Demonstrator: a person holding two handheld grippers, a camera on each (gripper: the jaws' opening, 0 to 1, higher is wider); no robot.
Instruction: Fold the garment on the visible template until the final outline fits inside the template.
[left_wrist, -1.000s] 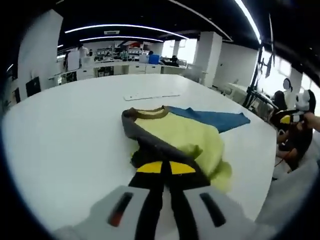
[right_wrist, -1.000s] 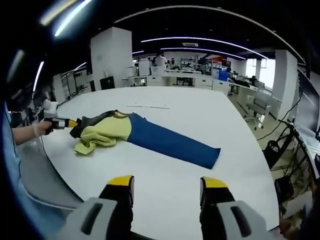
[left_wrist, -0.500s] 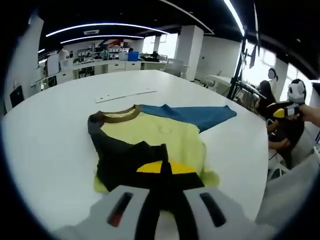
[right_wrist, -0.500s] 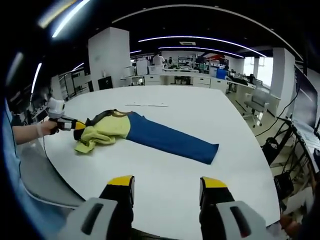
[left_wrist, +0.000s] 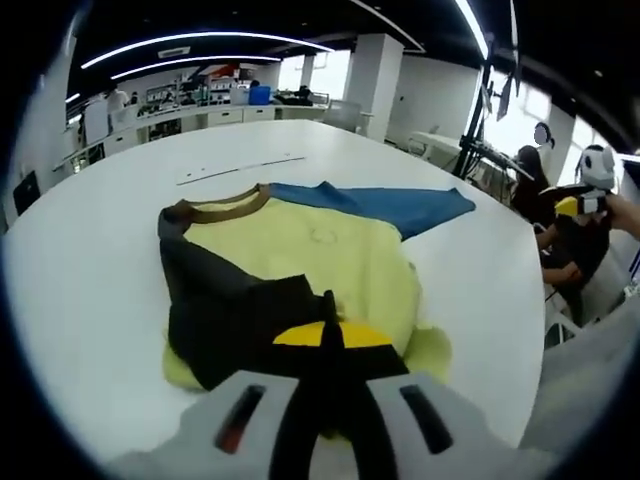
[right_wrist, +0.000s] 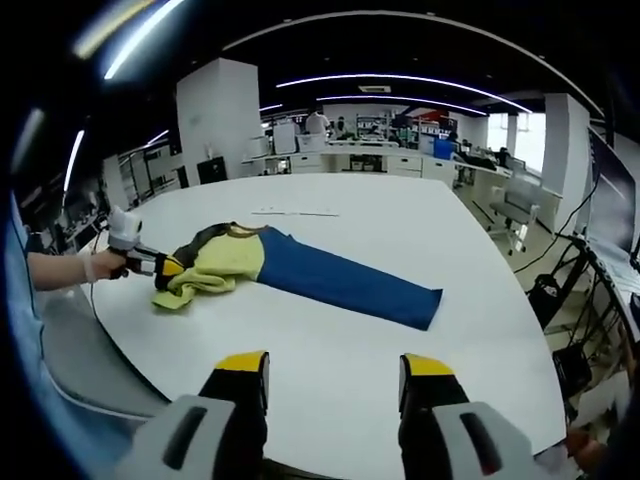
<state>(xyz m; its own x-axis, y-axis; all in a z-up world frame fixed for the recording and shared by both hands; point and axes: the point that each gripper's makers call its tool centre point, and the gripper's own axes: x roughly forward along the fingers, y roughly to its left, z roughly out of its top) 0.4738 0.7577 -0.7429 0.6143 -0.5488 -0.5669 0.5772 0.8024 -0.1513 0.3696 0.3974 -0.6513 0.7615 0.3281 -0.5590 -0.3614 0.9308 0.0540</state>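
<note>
Two grippers: left gripper (left_wrist: 330, 335) clamped shut on dark sleeve (left_wrist: 235, 310) of garment (left_wrist: 300, 250), folded over yellow body at 6 o'clock on white table (left_wrist: 100, 250). Right gripper (right_wrist: 335, 375) held above table edge, jaws apart, gripping nothing.

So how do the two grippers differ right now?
The left gripper is shut on the dark sleeve of the garment; the right gripper is open and holds nothing. The left sits at the garment, the right hangs apart from it above the white table. Both have yellow tips.
</note>
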